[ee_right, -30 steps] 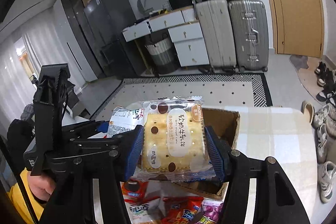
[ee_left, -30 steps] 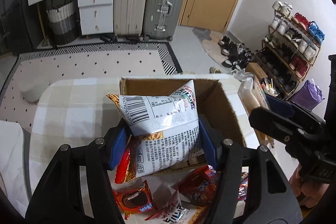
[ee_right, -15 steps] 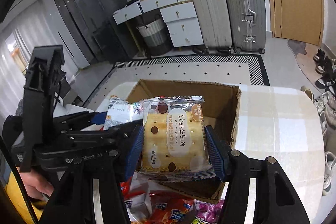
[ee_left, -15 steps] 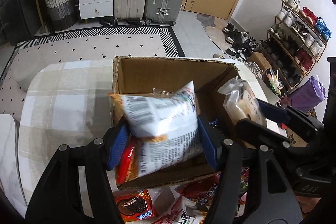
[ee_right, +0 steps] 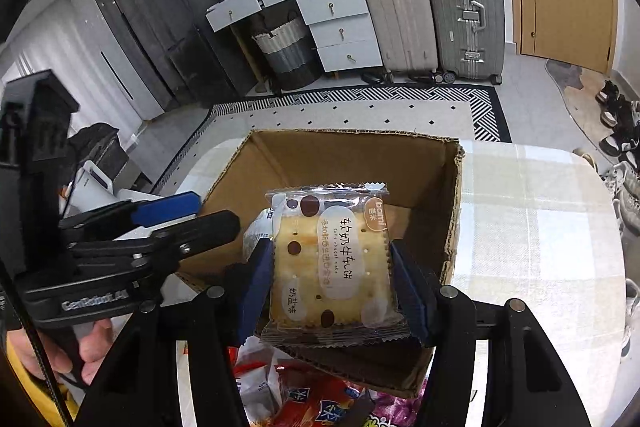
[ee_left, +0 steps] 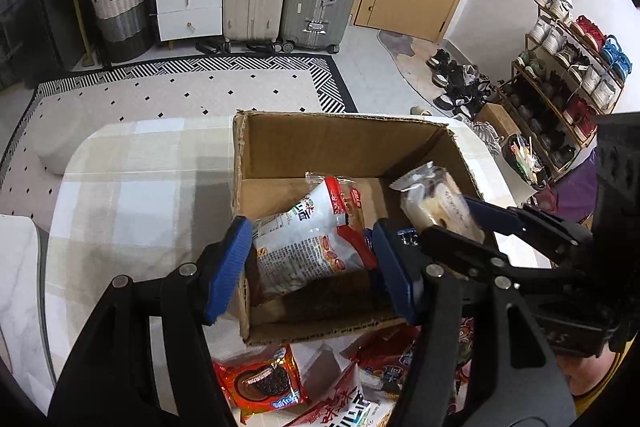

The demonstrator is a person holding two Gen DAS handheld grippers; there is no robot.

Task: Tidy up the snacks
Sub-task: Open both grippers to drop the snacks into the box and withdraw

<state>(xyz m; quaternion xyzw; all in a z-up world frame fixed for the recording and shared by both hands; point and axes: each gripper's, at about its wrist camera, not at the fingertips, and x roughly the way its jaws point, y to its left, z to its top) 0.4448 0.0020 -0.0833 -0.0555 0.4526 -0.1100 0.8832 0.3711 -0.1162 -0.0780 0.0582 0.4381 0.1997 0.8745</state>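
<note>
Snack packs sit in both grippers and we have them over the box. Left gripper (ee_left: 312, 267) is clamped on the white chip bag (ee_left: 304, 243), blue pads pressing its two sides; the bag's long axis runs away from the gripper toward the far wall of the cardboard box (ee_left: 340, 143), its far end tilted up. The bag already hangs inside the box mouth, near the near-left corner, and what looks like a red wrapper lies just behind it on the box floor.

Right gripper (ee_right: 332, 287) is clamped on the cracker pack (ee_right: 330, 259), held flat-face to the camera and upright, pads on its left and right edges. The pack is over the near-right part of the box (ee_right: 348, 155); its lower edge sits about at the near rim, so we judge it only partly past the rim.

Both packs lie straight ahead of their grippers and the box floor is below and beyond them. The two grippers are just beside each other, the right one's fingers crossing close to the left one's right pad. We judge the left is deeper in, so it should let go first; the right needs a bit more forward and down.

Loose packs, including a cookie pack (ee_left: 256, 383), lie on the counter (ee_left: 132, 179) near the box's near wall, yet to be boxed.
</note>
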